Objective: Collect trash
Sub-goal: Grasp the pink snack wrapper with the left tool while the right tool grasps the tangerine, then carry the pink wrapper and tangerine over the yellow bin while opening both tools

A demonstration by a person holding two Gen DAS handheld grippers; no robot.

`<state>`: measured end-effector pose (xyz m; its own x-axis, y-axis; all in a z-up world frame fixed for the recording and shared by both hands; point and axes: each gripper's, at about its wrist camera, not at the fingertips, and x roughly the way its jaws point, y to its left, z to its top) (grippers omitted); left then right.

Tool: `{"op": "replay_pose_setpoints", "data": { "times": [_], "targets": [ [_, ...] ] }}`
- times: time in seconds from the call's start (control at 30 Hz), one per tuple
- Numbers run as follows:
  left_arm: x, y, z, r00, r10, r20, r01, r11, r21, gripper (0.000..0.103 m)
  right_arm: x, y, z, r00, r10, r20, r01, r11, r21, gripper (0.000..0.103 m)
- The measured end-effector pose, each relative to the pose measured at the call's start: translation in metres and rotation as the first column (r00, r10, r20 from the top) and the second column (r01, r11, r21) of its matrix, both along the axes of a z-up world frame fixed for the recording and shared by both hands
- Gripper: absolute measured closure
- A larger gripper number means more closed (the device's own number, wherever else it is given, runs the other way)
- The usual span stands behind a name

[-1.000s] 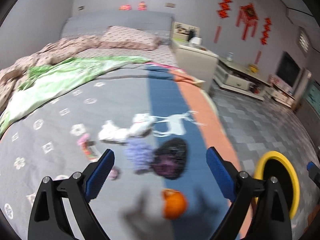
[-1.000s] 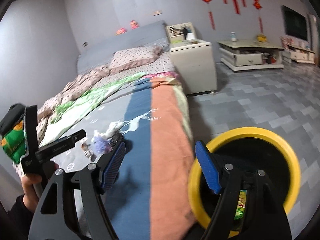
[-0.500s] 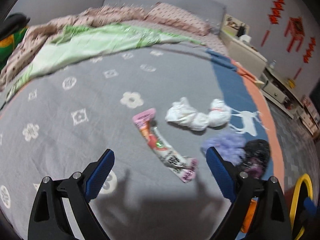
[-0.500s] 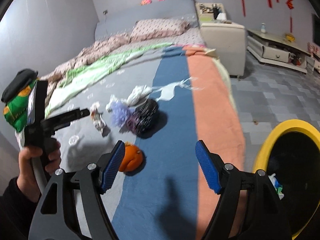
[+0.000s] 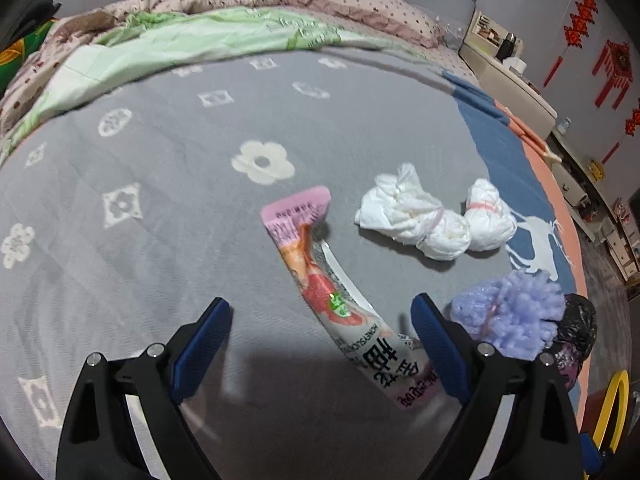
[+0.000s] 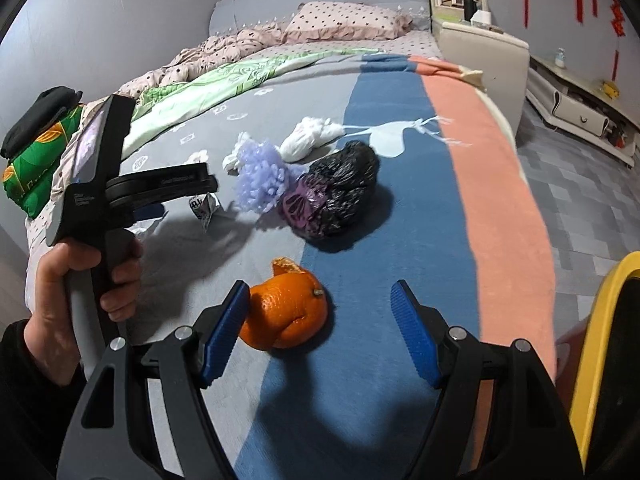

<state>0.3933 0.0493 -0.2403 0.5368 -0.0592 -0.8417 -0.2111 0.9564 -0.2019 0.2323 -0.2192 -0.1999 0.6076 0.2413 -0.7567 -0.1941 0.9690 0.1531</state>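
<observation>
On a bed (image 5: pixel 160 208) with a grey patterned blanket, the left hand-held gripper (image 5: pixel 322 344) hangs over the cover, its blue jaws spread wide and empty. A long pink snack wrapper (image 5: pixel 320 288) lies between them, its printed end just beside the right jaw, touching neither. Beyond it sit knotted white bags (image 5: pixel 436 220); to the right, a purple puff (image 5: pixel 516 312) and black bag (image 5: pixel 578 326). The right hand-held gripper (image 6: pixel 320 336) is also wide open, holding nothing. An orange peel (image 6: pixel 286 312) rests between its jaws, against the left pad. A yellow-rimmed bin (image 6: pixel 596 360) stands far right.
</observation>
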Motion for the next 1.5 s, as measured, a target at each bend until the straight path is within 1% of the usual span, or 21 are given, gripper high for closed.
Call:
{"op": "replay_pose_setpoints", "data": {
  "times": [0.1, 0.17, 0.23, 0.27, 0.3, 0.33, 0.37, 0.4, 0.5, 0.6, 0.73, 0.87, 0.97, 1.07, 1.23, 1.5],
  "targets": [
    [0.004, -0.004, -0.002, 1.0, -0.007, 0.006, 0.006, 1.0, 0.024, 0.016, 0.007, 0.004, -0.004, 1.0, 0.009, -0.007, -0.008, 1.0, 0.009, 0.034],
    [0.005, -0.007, -0.002, 1.0, -0.016, 0.007, 0.016, 0.999, 0.031, 0.022, 0.008, 0.008, -0.006, 1.0, 0.027, -0.014, -0.026, 1.0, 0.013, 0.034],
    [0.006, -0.01, -0.003, 1.0, -0.023, 0.005, 0.023, 0.998, 0.051, 0.035, 0.007, 0.014, -0.009, 0.999, 0.051, -0.02, -0.051, 0.999, 0.001, 0.034],
    [0.006, -0.012, -0.003, 1.0, -0.027, 0.006, 0.027, 0.998, 0.06, 0.038, 0.008, 0.017, -0.012, 0.998, 0.061, -0.029, -0.061, 0.998, 0.0, 0.035],
    [0.006, -0.015, -0.003, 0.999, -0.036, 0.01, 0.035, 0.997, 0.07, 0.047, 0.011, 0.02, -0.015, 0.997, 0.069, -0.04, -0.069, 0.998, 0.003, 0.04],
    [0.005, -0.015, -0.003, 0.999, -0.042, 0.015, 0.041, 0.996, 0.074, 0.06, 0.012, 0.022, -0.018, 0.996, 0.075, -0.051, -0.074, 0.997, 0.009, 0.043],
    [0.005, -0.015, -0.004, 0.999, -0.045, 0.02, 0.043, 0.996, 0.073, 0.064, 0.015, 0.024, -0.022, 0.994, 0.082, -0.067, -0.081, 0.996, 0.022, 0.047],
    [0.005, -0.013, -0.005, 0.999, -0.04, 0.019, 0.038, 0.997, 0.066, 0.072, 0.015, 0.026, -0.024, 0.993, 0.088, -0.074, -0.086, 0.996, 0.031, 0.051],
    [0.005, -0.006, -0.006, 0.999, -0.028, 0.023, 0.027, 0.999, 0.029, 0.075, 0.016, 0.031, -0.025, 0.991, 0.106, -0.084, -0.102, 0.993, 0.052, 0.06],
    [0.004, -0.004, -0.005, 0.999, -0.022, 0.028, 0.022, 1.0, 0.02, 0.076, 0.017, 0.033, -0.024, 0.991, 0.109, -0.083, -0.105, 0.993, 0.053, 0.065],
    [-0.001, 0.0, 0.0, 0.999, -0.013, 0.035, 0.014, 1.0, -0.015, 0.077, 0.014, 0.03, -0.018, 0.992, 0.098, -0.075, -0.093, 0.993, 0.067, 0.067],
    [-0.011, 0.002, 0.011, 0.998, -0.016, 0.058, 0.016, 1.0, -0.001, 0.077, 0.006, 0.022, -0.005, 0.995, 0.09, -0.05, -0.086, 0.992, 0.087, 0.067],
    [-0.019, 0.003, 0.019, 0.997, -0.017, 0.075, 0.017, 1.0, 0.003, 0.077, -0.004, 0.018, 0.009, 0.996, 0.088, -0.022, -0.086, 0.992, 0.095, 0.067],
    [-0.027, 0.0, 0.029, 0.995, -0.027, 0.097, 0.025, 0.999, 0.024, 0.077, -0.017, 0.014, 0.025, 0.997, 0.082, 0.009, -0.082, 0.992, 0.099, 0.067],
    [-0.049, -0.014, 0.054, 0.986, -0.066, 0.153, 0.056, 0.996, 0.068, 0.077, -0.037, 0.001, 0.049, 0.997, 0.056, 0.058, -0.063, 0.991, 0.119, 0.067],
    [-0.08, -0.044, 0.097, 0.963, -0.149, 0.222, 0.135, 0.988, 0.076, 0.077, -0.07, -0.033, 0.092, 0.99, -0.021, 0.143, 0.0, 0.989, 0.147, 0.067]
  ]
}}
